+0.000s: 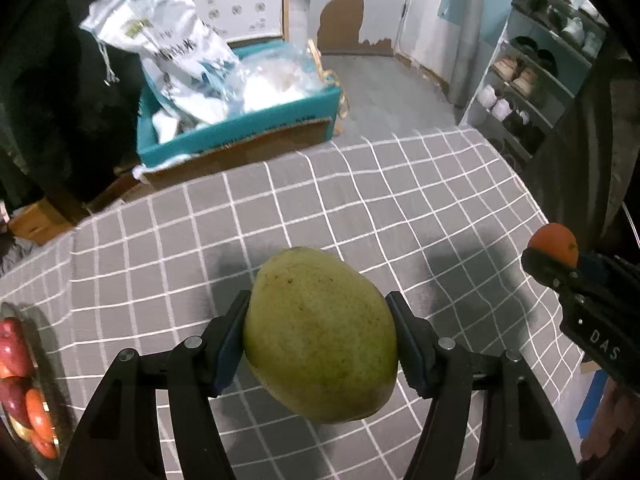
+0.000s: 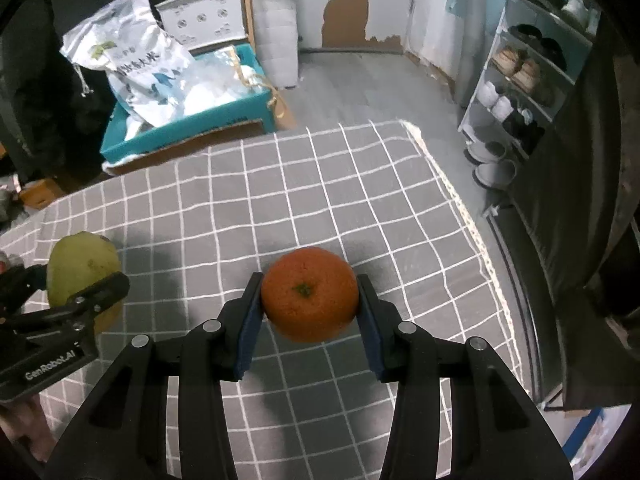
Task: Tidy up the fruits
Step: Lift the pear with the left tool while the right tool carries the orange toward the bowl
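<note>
left gripper (image 1: 320,340) jaws clamped on green mango (image 1: 320,336) | right gripper (image 2: 310,300) jaws clamped on orange (image 2: 310,294) | both above checked worktop (image 2: 320,184)

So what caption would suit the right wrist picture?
Right gripper fingers clamp an orange above the checked tablecloth.

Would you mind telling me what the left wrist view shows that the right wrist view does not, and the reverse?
Only the left wrist view shows the dish of red and orange fruit at its left edge. Only the right wrist view shows the tablecloth's far right corner and the basins under the shoe rack. Both show the left gripper shut on the green mango, the right gripper shut on the orange, and the teal box.
</note>
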The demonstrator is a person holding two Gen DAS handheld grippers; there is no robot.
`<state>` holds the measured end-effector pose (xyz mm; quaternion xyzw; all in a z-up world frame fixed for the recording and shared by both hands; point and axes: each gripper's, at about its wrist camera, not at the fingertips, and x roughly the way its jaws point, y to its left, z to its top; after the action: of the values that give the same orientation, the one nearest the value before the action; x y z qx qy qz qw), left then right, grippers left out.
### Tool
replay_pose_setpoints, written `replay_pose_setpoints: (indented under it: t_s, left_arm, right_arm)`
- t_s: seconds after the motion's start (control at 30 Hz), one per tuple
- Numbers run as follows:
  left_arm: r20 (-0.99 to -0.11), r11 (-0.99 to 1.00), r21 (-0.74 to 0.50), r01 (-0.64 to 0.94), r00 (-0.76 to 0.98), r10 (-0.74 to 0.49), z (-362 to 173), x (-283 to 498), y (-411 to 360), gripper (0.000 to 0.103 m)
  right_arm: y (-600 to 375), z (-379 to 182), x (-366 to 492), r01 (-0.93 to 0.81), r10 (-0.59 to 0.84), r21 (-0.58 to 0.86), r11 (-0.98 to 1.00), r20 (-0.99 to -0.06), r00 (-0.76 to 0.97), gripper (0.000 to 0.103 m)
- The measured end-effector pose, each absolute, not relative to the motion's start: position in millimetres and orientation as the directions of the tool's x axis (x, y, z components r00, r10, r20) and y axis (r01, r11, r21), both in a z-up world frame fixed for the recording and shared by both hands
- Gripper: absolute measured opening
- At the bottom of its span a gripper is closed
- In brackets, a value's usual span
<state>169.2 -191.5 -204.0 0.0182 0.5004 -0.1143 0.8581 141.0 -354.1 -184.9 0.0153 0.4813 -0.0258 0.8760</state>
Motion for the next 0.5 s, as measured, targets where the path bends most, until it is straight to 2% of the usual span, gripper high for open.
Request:
replay_pose_setpoints:
  t_s: [0.5]
  left_arm:
    - [-0.801, 0.982, -0.073, 0.176, 0.577, -0.163, -146, 131, -143, 0.068]
  right_arm:
    - [-310, -128, 121, -0.038, 0.024, 0.001, 0.999, -0.783, 0.621, 0.043]
